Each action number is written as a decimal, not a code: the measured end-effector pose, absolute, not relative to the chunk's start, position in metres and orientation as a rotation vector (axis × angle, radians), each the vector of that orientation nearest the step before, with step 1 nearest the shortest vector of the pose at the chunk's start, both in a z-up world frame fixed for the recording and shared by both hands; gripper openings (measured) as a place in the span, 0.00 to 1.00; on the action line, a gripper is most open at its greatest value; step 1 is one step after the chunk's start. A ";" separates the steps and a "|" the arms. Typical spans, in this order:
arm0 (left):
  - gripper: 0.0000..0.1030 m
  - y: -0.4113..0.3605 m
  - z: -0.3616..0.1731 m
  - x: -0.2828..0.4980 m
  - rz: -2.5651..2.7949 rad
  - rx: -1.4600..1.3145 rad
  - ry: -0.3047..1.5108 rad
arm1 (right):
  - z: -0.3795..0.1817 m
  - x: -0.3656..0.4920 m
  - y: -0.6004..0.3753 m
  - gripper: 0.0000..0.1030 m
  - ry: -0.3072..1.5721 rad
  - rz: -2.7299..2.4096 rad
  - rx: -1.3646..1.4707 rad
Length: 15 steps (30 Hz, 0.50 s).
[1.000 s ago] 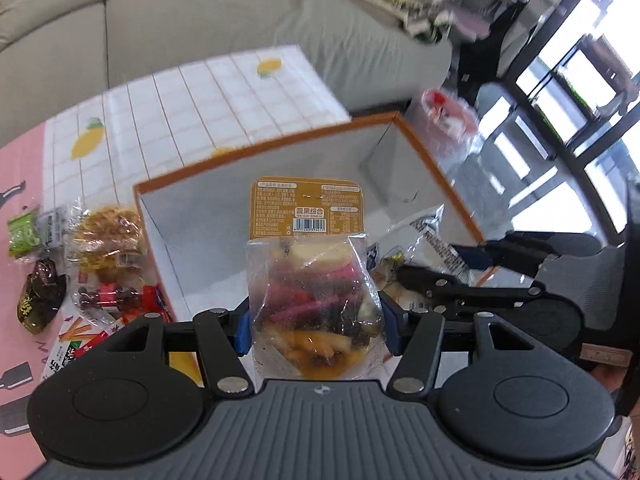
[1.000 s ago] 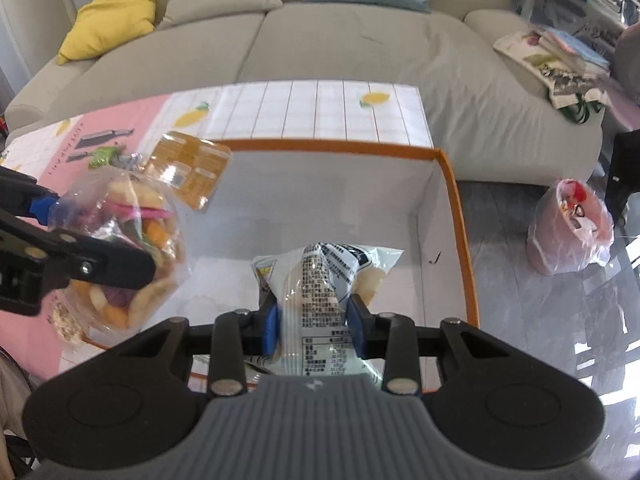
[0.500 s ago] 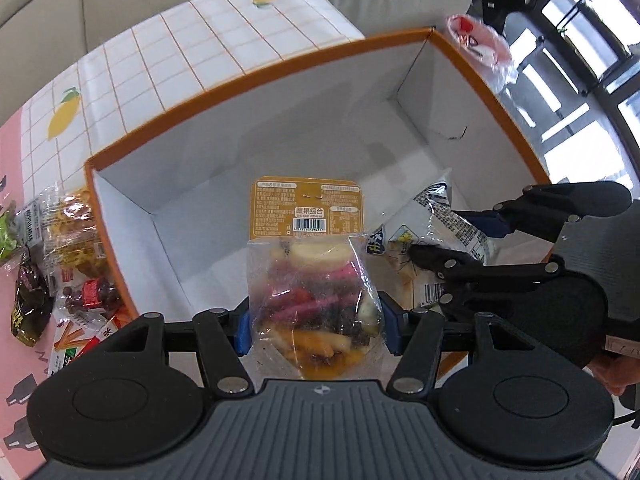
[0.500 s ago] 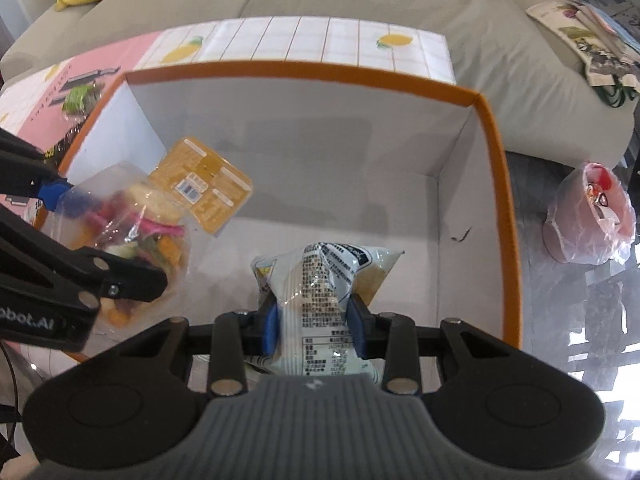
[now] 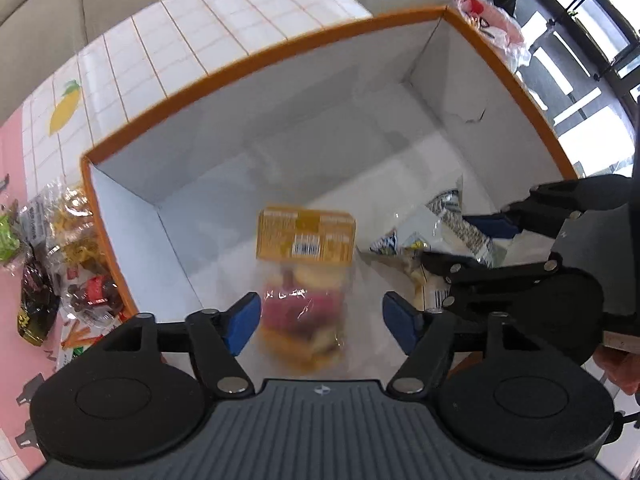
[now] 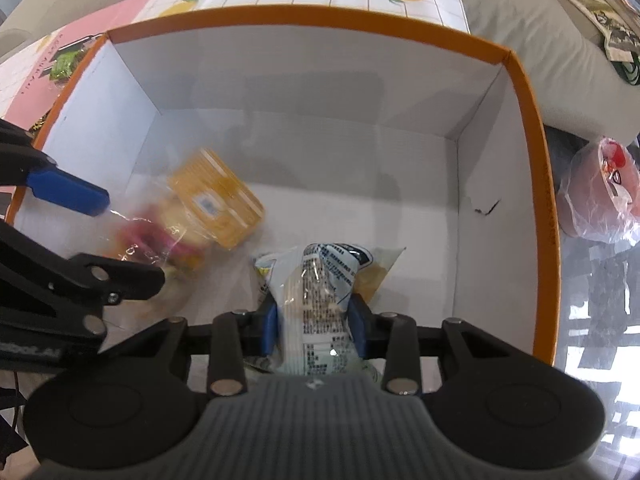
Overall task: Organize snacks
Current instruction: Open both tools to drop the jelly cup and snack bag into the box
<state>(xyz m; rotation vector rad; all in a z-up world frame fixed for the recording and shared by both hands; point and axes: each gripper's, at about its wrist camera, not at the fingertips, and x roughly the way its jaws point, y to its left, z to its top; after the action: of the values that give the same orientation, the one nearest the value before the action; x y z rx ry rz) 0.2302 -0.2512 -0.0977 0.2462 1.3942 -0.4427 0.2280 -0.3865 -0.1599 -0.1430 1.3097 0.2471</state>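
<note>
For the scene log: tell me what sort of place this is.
Most likely a home living room: a beige sofa runs behind a low table under a lemon-print cloth, with packaged snacks beside an orange-rimmed box.

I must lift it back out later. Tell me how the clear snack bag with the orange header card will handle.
The clear snack bag likely feels floppy: thin crinkled film around loose pieces. Probably light for its size. Its orange header card looks stiffer, perhaps a surer place to pinch; glossy film may slip.
</note>
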 end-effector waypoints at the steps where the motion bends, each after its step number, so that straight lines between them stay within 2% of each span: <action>1: 0.83 -0.251 -0.096 0.231 -0.444 0.246 1.388 | -0.161 0.229 -0.387 0.36 1.314 0.244 -0.144; 5: 0.84 -0.246 -0.087 0.232 -0.442 0.227 1.373 | -0.160 0.232 -0.386 0.48 1.324 0.235 -0.143; 7: 0.84 -0.244 -0.082 0.232 -0.446 0.216 1.360 | -0.157 0.231 -0.384 0.61 1.321 0.229 -0.144; 8: 0.84 -0.243 -0.079 0.231 -0.447 0.211 1.354 | -0.154 0.231 -0.383 0.64 1.317 0.222 -0.150; 12: 0.84 -0.236 -0.069 0.226 -0.454 0.190 1.324 | -0.144 0.227 -0.382 0.67 1.303 0.194 -0.169; 15: 0.84 -0.227 -0.056 0.219 -0.464 0.167 1.285 | -0.133 0.222 -0.381 0.76 1.288 0.165 -0.187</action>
<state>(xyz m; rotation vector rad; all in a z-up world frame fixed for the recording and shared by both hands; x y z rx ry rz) 0.2191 -0.2270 -0.0563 0.1670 1.2850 -0.4637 0.2218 -0.3807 -0.1325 -0.1870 1.2880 0.1648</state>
